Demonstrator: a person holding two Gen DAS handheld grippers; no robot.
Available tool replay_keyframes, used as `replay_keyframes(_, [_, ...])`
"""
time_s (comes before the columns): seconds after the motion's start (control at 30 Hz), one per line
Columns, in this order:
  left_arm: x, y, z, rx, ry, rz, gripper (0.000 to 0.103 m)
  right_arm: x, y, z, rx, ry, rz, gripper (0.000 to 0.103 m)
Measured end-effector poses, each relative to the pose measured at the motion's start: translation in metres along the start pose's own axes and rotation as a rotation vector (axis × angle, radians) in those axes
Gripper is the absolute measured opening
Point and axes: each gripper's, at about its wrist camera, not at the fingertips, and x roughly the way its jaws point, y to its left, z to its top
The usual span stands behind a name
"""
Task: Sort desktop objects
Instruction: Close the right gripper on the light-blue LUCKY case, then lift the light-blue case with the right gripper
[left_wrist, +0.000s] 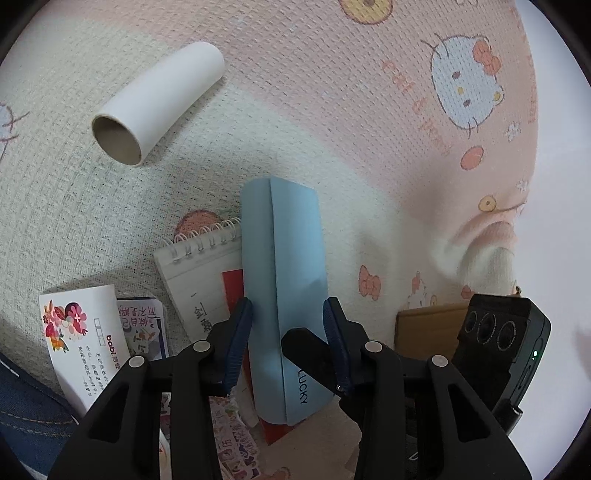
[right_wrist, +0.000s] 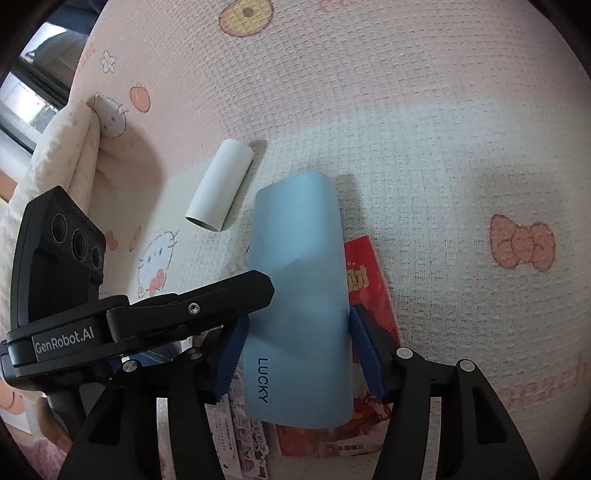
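Note:
A light blue case (left_wrist: 291, 266) printed LUCKY lies lengthwise between both grippers, over a red envelope (right_wrist: 369, 280) and a spiral notepad (left_wrist: 199, 273). My left gripper (left_wrist: 288, 325) has a blue pad pressed on each side of the case. In the right wrist view the left gripper (right_wrist: 258, 288) reaches in from the left, one finger lying over the case (right_wrist: 299, 277); the other finger is hidden. My right gripper (right_wrist: 297, 343) straddles the case near the lettering, pads close beside its edges, a thin gap at the right pad. A white cardboard tube (left_wrist: 159, 103) lies farther back.
A pink and cream cartoon-cat blanket (left_wrist: 332, 110) covers the surface, bunched into folds at one side (right_wrist: 77, 147). A flowered white card (left_wrist: 85, 332) and sticker sheets (left_wrist: 144, 325) lie near the notepad. A brown cardboard piece (left_wrist: 424, 325) sits beside the right gripper's housing (left_wrist: 495, 343). Denim (left_wrist: 26, 406) shows lower left.

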Motion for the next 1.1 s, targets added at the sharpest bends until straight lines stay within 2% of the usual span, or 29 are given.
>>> replay_keyframes(0.2, [-0.015, -0.006, -0.005, 0.019, -0.053, -0.017, 0.043, -0.012, 0.009, -0.002, -0.01, -0.036, -0.002, 0.053])
replay_keyframes(0.5, [-0.051, -0.028, -0.013, 0.085, -0.097, -0.057, 0.043, -0.054, 0.041, -0.005, -0.11, -0.121, -0.039, 0.053])
replay_keyframes(0.67, [-0.063, -0.03, -0.046, 0.106, -0.068, -0.065, 0.043, -0.073, 0.049, -0.035, -0.106, -0.107, -0.039, 0.053])
replay_keyframes(0.77, [-0.057, -0.023, -0.068, 0.1, -0.028, -0.063, 0.043, -0.073, 0.05, -0.052, -0.122, -0.078, -0.064, 0.053])
replay_keyframes(0.97, [-0.017, 0.007, -0.106, -0.047, 0.125, -0.099, 0.043, -0.055, 0.025, -0.091, -0.114, 0.024, -0.145, 0.053])
replay_keyframes(1.1, [-0.011, -0.006, -0.114, 0.033, 0.133, -0.063, 0.043, -0.054, 0.012, -0.104, -0.108, 0.038, -0.154, 0.053])
